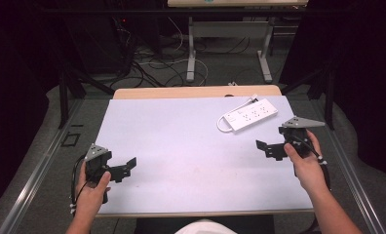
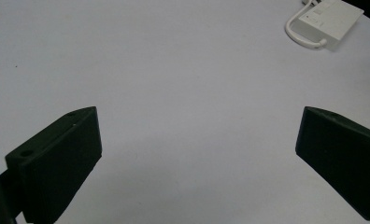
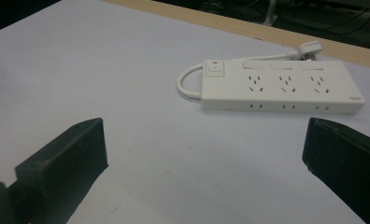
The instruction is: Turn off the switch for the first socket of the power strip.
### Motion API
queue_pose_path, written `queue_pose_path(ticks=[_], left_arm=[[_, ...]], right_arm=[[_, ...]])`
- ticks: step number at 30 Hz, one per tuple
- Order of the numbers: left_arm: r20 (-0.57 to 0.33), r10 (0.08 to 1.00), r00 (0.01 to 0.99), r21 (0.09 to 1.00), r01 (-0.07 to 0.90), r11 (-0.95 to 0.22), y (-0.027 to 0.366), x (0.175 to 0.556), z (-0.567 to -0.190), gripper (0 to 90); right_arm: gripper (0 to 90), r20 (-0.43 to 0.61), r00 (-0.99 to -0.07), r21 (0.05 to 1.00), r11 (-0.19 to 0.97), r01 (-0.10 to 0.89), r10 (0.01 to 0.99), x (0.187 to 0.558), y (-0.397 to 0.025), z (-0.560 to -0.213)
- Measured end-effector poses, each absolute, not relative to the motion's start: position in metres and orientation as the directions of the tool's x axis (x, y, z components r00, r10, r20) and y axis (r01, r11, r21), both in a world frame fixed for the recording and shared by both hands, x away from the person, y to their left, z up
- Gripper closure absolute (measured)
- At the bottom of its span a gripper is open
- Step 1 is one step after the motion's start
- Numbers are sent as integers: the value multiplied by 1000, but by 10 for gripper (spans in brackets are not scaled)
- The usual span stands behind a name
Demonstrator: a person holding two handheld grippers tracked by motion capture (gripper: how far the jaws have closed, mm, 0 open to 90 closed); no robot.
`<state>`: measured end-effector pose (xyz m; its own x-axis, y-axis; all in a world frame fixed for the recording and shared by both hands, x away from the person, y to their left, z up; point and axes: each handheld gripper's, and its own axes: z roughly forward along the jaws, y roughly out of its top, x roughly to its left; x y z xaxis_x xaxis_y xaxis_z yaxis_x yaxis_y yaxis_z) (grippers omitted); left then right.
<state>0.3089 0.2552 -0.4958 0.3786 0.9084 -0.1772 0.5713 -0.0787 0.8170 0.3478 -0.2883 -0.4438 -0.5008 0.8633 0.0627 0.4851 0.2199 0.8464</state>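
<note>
While jaws gape, power strip (image 3: pixel 282 86) lies just ahead — right gripper (image 3: pixel 204 154).

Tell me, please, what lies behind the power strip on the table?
Behind the power strip its white cable runs to a plug lying by the table's wooden edge. Where the cable joins the strip is hidden.

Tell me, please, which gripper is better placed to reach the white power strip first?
The right gripper, probably. It hovers open just beside the power strip at the table's far right, with the strip close ahead of its jaws. The left gripper, also open, sits at the near left, with the strip far across the mat.
</note>
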Motion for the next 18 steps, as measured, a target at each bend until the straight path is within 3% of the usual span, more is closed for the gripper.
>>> queue_pose_path(ticks=[18], left_arm=[[-177,910,376,816,572,-78,255,308,-496,2]], right_arm=[[0,63,-400,847,164,506,914,325,-327,-478]])
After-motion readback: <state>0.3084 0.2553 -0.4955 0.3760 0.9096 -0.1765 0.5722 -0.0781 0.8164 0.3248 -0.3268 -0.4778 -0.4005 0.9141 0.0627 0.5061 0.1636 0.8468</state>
